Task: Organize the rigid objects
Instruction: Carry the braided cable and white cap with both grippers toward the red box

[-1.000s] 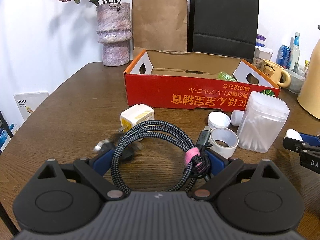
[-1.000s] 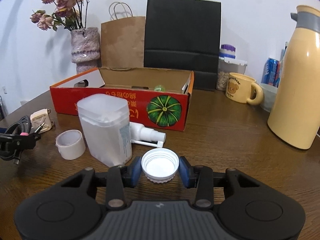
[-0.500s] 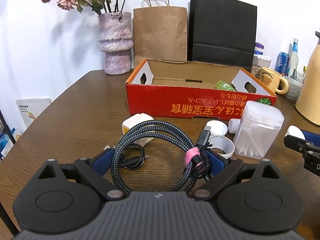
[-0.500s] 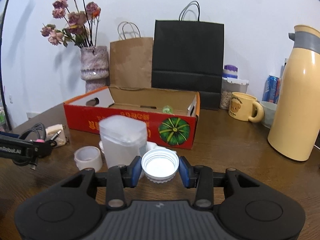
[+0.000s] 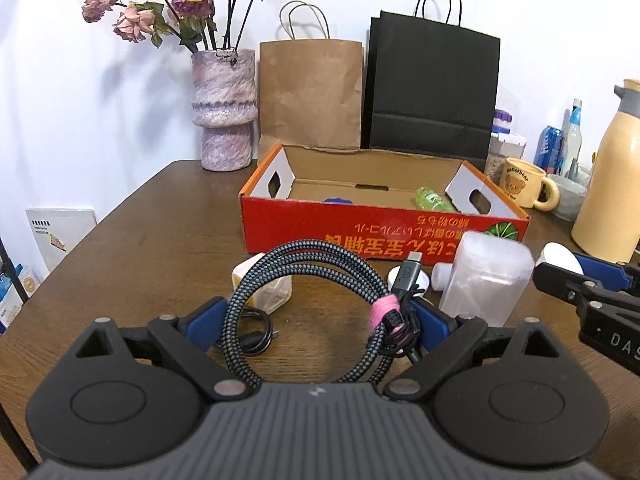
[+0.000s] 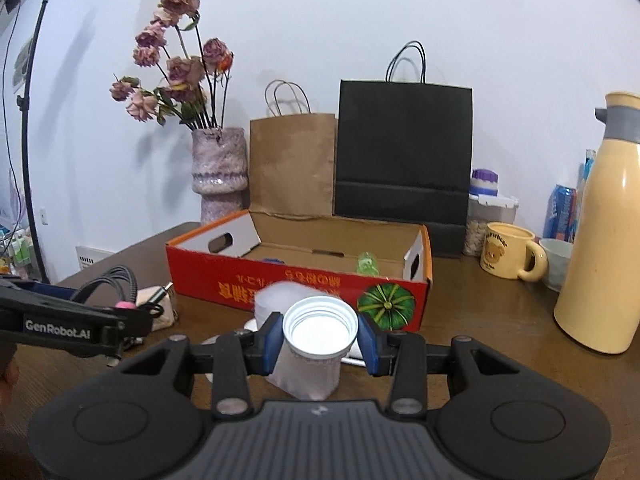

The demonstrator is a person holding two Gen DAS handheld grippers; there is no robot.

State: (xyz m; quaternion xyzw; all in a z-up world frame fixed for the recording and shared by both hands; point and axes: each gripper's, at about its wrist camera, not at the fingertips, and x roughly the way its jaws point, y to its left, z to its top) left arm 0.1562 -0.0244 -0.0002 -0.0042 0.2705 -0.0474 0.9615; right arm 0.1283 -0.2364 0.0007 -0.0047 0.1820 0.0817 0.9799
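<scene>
My left gripper point(image 5: 316, 324) is shut wide on a coiled braided cable point(image 5: 304, 254) with a pink tie, held above the table. My right gripper point(image 6: 320, 338) is shut on a white screw cap point(image 6: 320, 326), its hollow side facing the camera. The cap point(image 5: 560, 256) also shows at the right edge of the left wrist view. Ahead of both stands an open red cardboard box point(image 5: 360, 232) with a green bottle point(image 5: 432, 202) inside. A translucent lidded container point(image 5: 484, 276) stands before the box, partly hidden behind the cap in the right wrist view.
A white charger point(image 5: 276, 296), a thin black cable point(image 5: 256, 332) and a small white bottle point(image 5: 442, 274) lie on the brown table point(image 5: 140, 248). Behind the box are a vase point(image 5: 224, 108) and two paper bags. A mug point(image 6: 508, 256) and a yellow thermos point(image 6: 600, 240) stand at the right.
Both grippers have risen and tilted up, carrying the cable coil and the cap higher above the table. The box and the wall behind it now fill more of each view.
</scene>
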